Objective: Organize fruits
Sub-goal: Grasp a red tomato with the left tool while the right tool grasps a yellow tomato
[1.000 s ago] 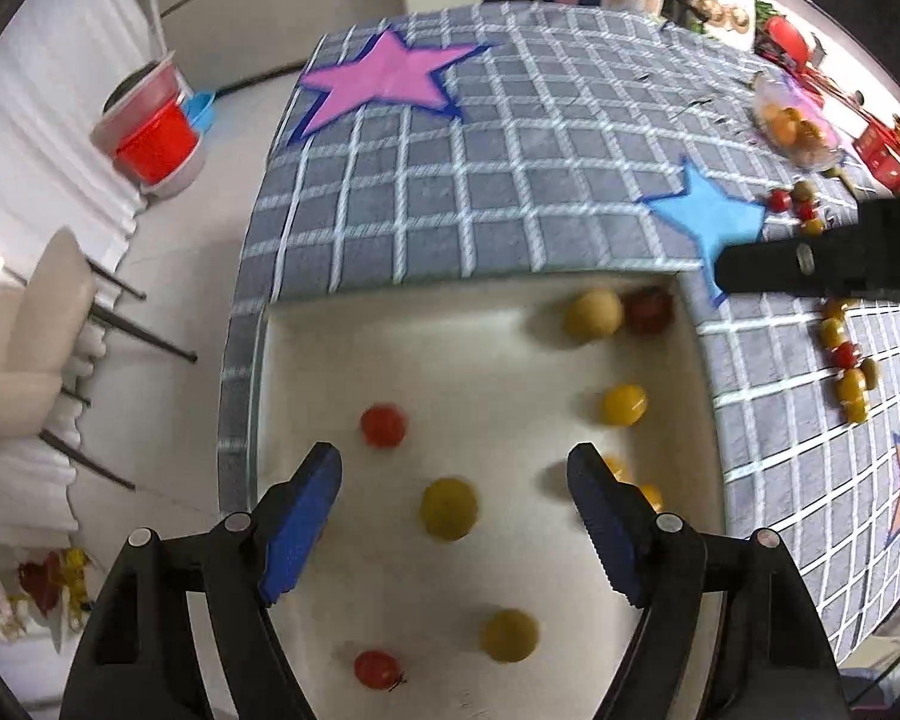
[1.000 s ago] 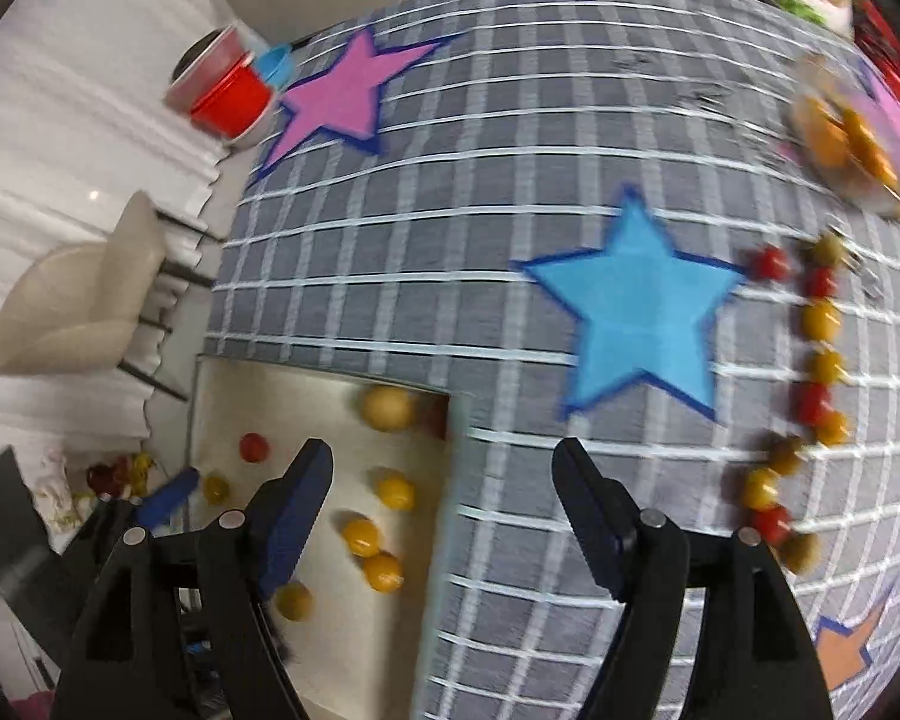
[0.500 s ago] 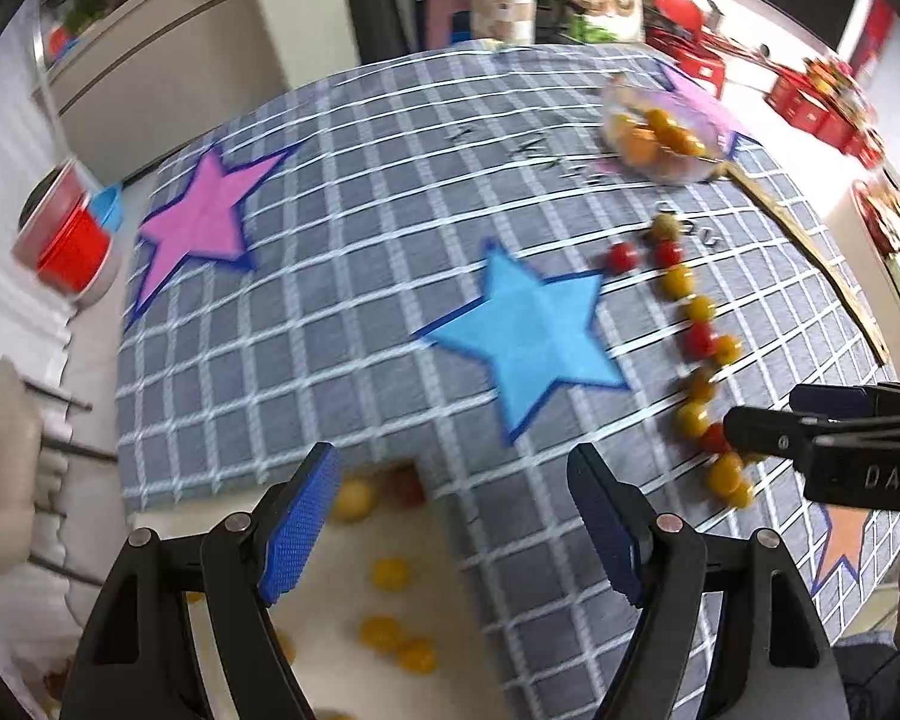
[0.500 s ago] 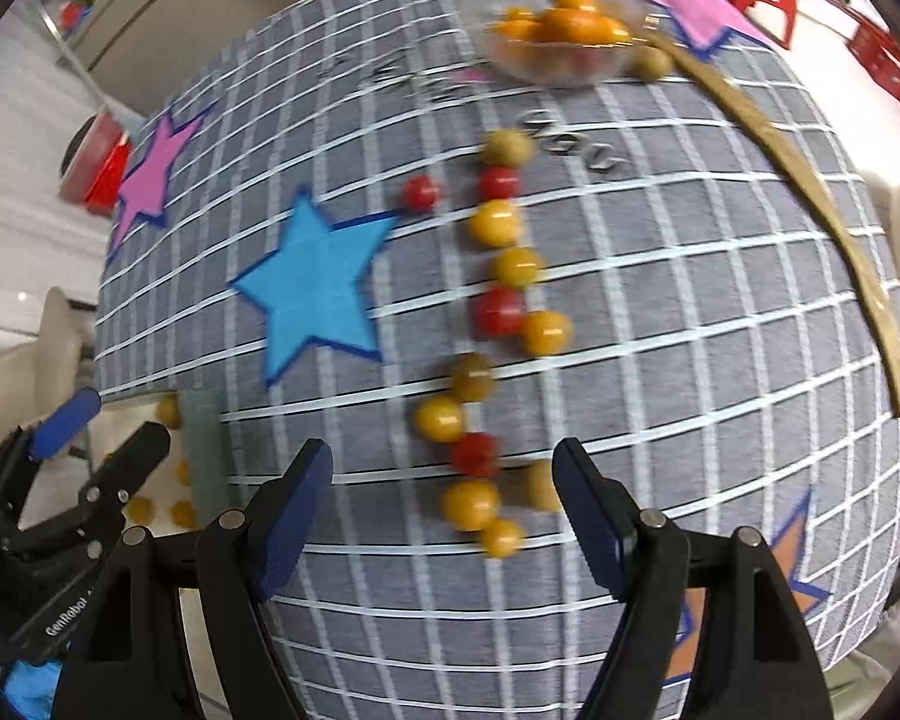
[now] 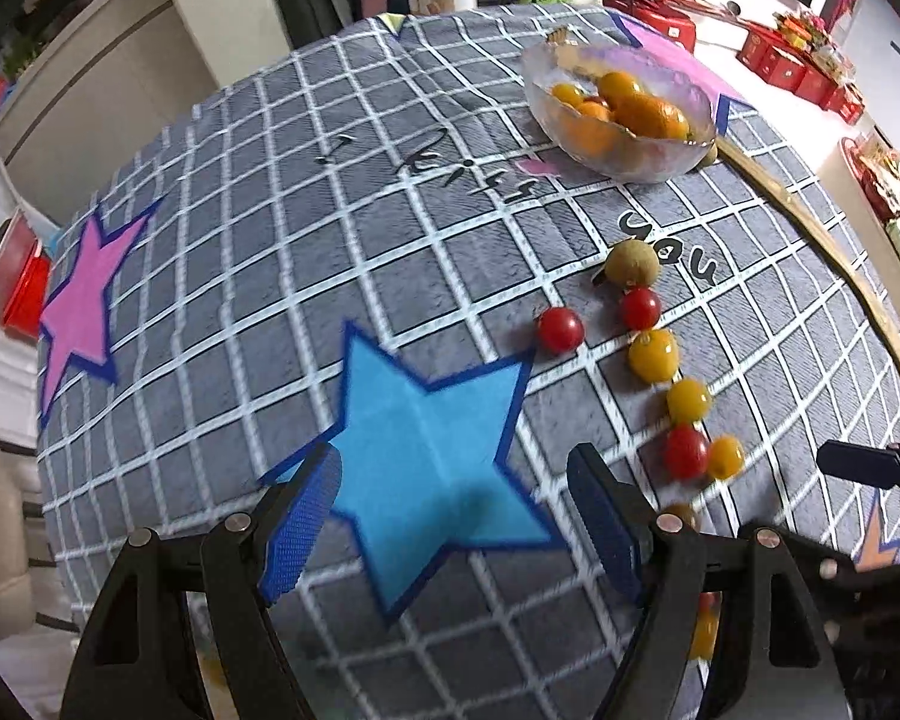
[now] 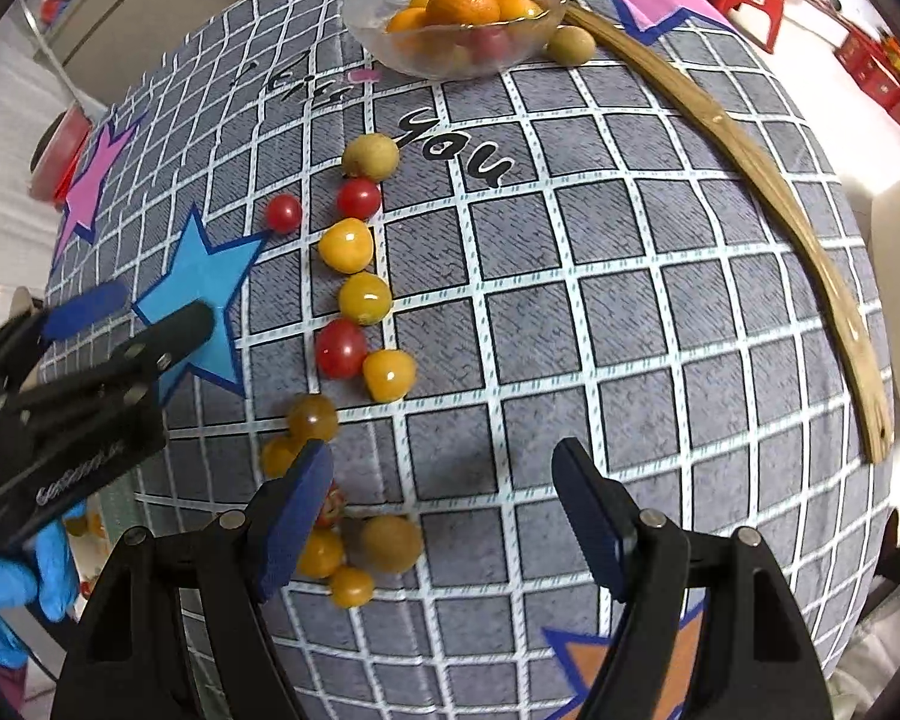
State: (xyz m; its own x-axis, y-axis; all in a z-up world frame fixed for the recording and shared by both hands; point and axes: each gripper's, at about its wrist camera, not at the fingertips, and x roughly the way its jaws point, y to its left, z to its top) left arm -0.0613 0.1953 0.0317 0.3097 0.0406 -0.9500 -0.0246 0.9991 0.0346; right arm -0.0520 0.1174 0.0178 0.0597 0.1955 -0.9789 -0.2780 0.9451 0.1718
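Jaws of both grippers stand wide apart with nothing between the pads.

Left wrist view: the left gripper (image 5: 453,519) hangs over a blue star (image 5: 426,474) printed on the grey checked cloth (image 5: 282,228) that covers the table. Right of centre a line of small fruits (image 5: 654,354) runs down the frame: a greenish one at the top, then red and yellow ones, with one red tomato (image 5: 561,330) set apart to the left. A glass bowl (image 5: 621,114) of orange and yellow fruit sits in the upper right, beside a long wooden strip (image 5: 822,240). Only this view shows the whole pink star (image 5: 78,306) at the left and the red tub (image 5: 15,294) beyond the table edge. Handwritten letters on the cloth read "kiss" and "you". A tip of the right gripper shows at the right edge.

Right wrist view: the right gripper (image 6: 444,510) is above bare cloth at lower centre, its left pad just beside the lower end of the fruit line. Only here is that lower cluster plain to see, along with an orange star (image 6: 624,666) at the bottom and a blue-gloved hand (image 6: 24,576) holding the left gripper at the left. The word "you" shows sharply; the lettering on the left gripper is too blurred to read.
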